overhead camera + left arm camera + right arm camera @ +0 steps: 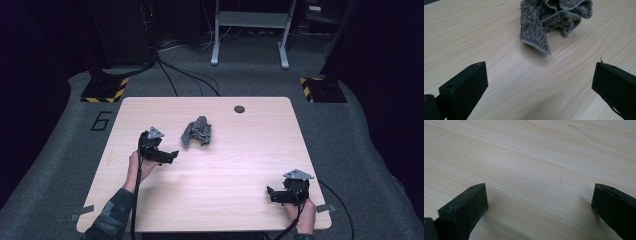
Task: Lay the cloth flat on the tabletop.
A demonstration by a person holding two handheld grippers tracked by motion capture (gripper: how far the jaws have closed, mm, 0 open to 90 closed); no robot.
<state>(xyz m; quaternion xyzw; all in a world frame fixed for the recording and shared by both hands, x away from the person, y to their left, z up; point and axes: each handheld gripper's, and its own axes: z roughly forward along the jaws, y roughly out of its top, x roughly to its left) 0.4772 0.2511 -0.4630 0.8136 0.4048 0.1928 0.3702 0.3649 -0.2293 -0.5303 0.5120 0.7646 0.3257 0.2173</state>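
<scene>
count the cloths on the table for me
1: a crumpled grey cloth lies on the table, left of centre toward the far edge, just ahead of the open left gripper.

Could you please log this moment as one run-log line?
left gripper: open, near cloth | right gripper: open, over bare table | cloth: crumpled, untouched

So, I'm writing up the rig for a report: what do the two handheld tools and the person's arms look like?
Both are black handheld units. The left tool and the right tool each carry a grey three-cornered plate on top and trail a black cable back toward the person. Up close, the jaws are blocky, matt black slabs with small holes near the tips. The left forearm wears a dark camouflage-patterned sleeve.
</scene>
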